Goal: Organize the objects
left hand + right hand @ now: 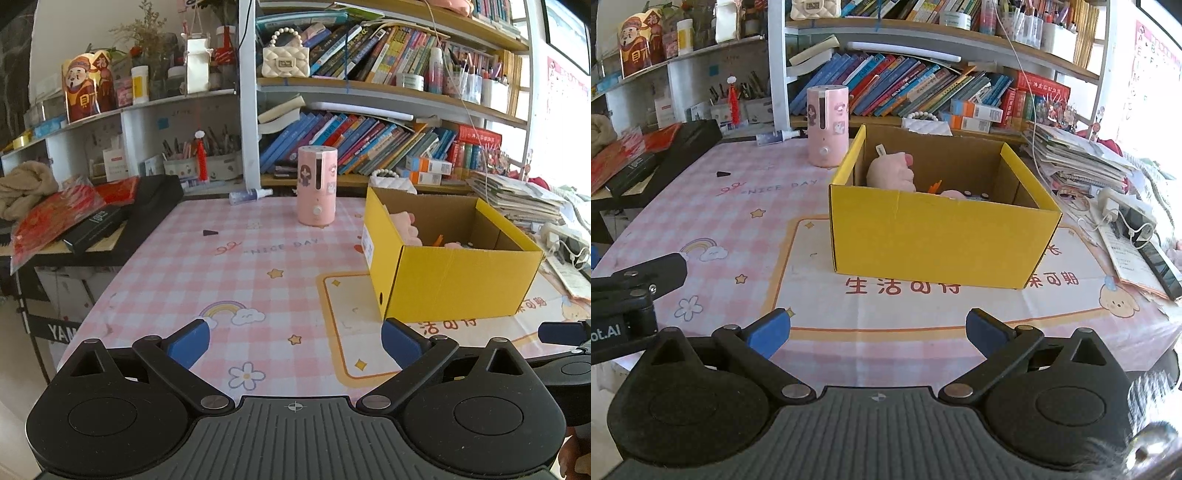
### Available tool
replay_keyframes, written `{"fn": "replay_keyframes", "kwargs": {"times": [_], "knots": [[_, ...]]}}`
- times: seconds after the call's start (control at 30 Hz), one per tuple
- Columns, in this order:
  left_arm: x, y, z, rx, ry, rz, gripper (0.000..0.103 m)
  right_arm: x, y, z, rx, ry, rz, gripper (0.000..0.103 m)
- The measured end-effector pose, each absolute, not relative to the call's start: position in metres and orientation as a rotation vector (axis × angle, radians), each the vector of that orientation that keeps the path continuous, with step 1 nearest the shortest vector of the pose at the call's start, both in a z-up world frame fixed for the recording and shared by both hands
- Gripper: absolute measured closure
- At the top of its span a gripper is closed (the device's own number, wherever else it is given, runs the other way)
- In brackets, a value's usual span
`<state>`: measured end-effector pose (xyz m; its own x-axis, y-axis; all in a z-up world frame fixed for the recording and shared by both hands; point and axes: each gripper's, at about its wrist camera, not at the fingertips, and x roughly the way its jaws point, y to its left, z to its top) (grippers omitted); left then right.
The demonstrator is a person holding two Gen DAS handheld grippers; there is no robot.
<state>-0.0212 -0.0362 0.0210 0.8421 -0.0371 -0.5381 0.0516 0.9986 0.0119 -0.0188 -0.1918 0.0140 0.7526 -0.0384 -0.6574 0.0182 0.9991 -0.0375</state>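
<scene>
1. Your left gripper [295, 341] hovers over the table's near edge, jaws spread wide and holding nothing.
2. Toward the table's [258, 266] far left sits a small black wedge [209, 232], alone on the pink checked cloth.
3. At the far edge a small spray bottle [250, 195] lies on its side; just right of it a pink cylinder [317, 184] stands upright.
4. The yellow box [942, 236] sits right of the table's centre, open on top. Inside it you can see a pink plush toy [892, 171] against the left wall, with something orange [934, 185] beside it; the rest is hidden by the front wall.
5. Your right gripper [879, 332] hovers at the near edge facing the box, jaws spread, empty.
</scene>
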Motion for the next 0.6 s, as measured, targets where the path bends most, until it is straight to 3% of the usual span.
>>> {"fn": "replay_keyframes", "kwargs": {"times": [0.6], "knots": [[-0.0294,-0.0266,0.0111,0.06,0.639,0.006,0.002,-0.0292,-0.1873,0.0105,-0.026,0.734,-0.063,0.0]]}}
